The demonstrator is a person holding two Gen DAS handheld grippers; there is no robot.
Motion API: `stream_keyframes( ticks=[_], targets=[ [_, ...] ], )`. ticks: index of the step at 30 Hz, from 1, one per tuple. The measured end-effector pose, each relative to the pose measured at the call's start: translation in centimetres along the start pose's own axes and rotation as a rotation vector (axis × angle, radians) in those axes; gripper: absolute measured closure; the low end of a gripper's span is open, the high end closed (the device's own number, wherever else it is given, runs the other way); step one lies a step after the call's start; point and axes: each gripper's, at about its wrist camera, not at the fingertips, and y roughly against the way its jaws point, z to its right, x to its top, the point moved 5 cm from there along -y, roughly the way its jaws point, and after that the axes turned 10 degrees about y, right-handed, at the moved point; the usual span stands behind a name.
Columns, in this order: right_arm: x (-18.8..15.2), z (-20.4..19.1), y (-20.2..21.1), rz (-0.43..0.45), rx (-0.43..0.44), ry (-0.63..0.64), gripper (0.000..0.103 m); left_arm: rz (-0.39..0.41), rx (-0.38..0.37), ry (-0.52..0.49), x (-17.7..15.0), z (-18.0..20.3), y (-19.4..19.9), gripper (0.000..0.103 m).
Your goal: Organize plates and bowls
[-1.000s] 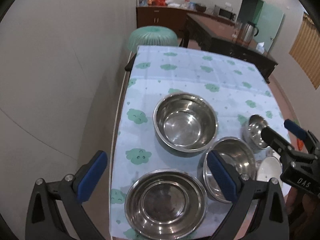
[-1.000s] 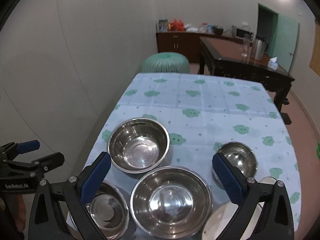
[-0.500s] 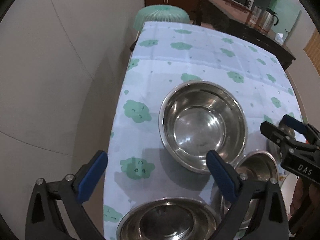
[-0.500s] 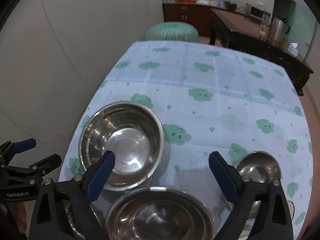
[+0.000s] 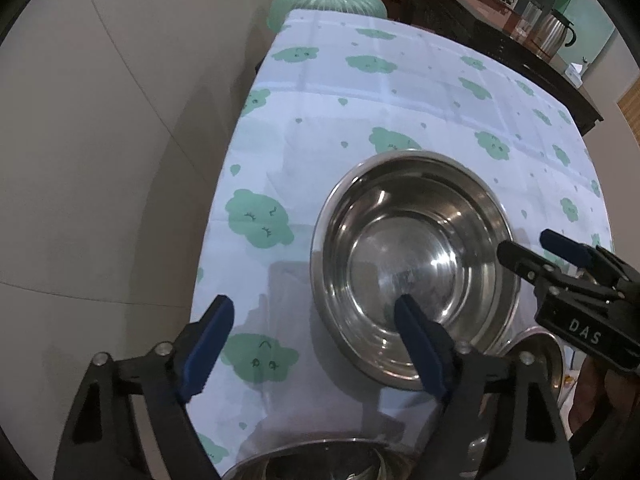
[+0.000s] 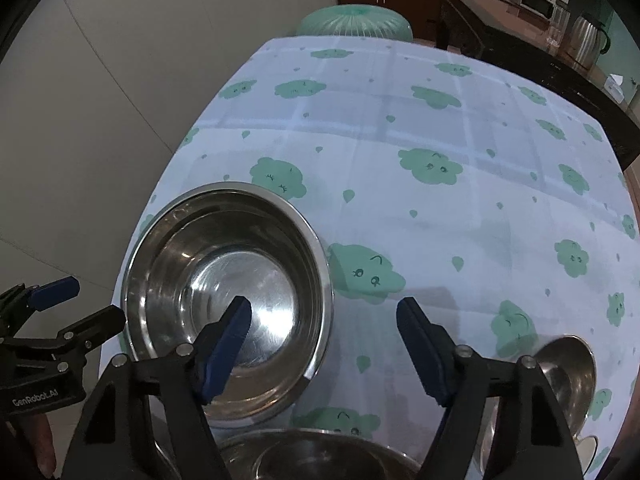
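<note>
Steel bowls sit unstacked on the cloud-print worktop (image 6: 440, 120), so by my reckoning the sorting has barely begun: nothing is nested, everything is left to do.

Nearest, at six o'clock in the right wrist view, the rim of a wide bowl (image 6: 320, 452) pokes in at the bottom edge. At four o'clock sits a small bowl (image 6: 568, 368), with a sliver of white plate (image 6: 588, 446) below it. In the left wrist view another bowl's rim (image 5: 536, 348) shows at four o'clock.

Further out stands the big steel bowl (image 6: 228, 292), at eight o'clock from the right camera. Both tongs straddle its rim, each with one blue pad inside and one outside. The left tongs (image 5: 312, 344) take the left wall, the right tongs (image 6: 324, 340) the right wall. Both are closing, yet neither presses the metal; they are spread, pinching nothing.

Count: four bowls at least, one plate that I can make out.

Beyond the worktop's far end, at twelve o'clock, is a green stool (image 6: 354, 20).
</note>
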Motion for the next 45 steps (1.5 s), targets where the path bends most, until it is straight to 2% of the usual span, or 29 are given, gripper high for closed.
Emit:
stream_keyframes(
  ticks=[2,5,8,10,11,12,17,20,26,45],
  targets=[
    [0.0,0.0,-0.6,-0.019,0.013,-0.001,0.037,-0.015,-0.001,0.000,0.1,0.1,-0.5,0.029],
    [0.0,0.1,-1.5,-0.043,0.020,-0.006,0.044,-0.036,-0.006,-0.004,0.0,0.4,-1.2,0.044],
    [-0.2,0.1,-2.2,-0.065,0.029,-0.010,0.049,-0.052,-0.003,-0.008,-0.1,0.7,-1.9,0.052],
    [-0.4,0.0,-2.6,-0.078,0.041,-0.009,0.058,-0.063,0.002,-0.006,-0.2,0.7,-2.4,0.057],
    [-0.4,0.0,-2.9,-0.087,0.046,-0.011,0.062,-0.071,-0.001,-0.002,-0.2,0.6,-2.6,0.063],
    [-0.5,0.0,-3.1,-0.092,0.047,-0.013,0.066,-0.076,-0.003,0.000,-0.3,0.6,-2.7,0.070],
    [-0.7,-0.1,-3.5,-0.104,0.057,-0.015,0.080,-0.087,-0.002,-0.004,-0.5,0.8,-3.2,0.089],
    [-0.8,-0.2,-3.8,-0.118,0.067,-0.013,0.085,-0.085,0.005,-0.012,-0.6,0.9,-3.3,0.089],
    [-0.8,-0.2,-3.8,-0.121,0.069,-0.019,0.089,-0.076,0.015,-0.022,-0.5,0.9,-3.2,0.090],
    [-0.2,-0.7,-1.7,-0.075,0.076,0.000,0.089,-0.015,0.020,-0.029,-0.2,0.3,-1.1,0.090]
  ],
)
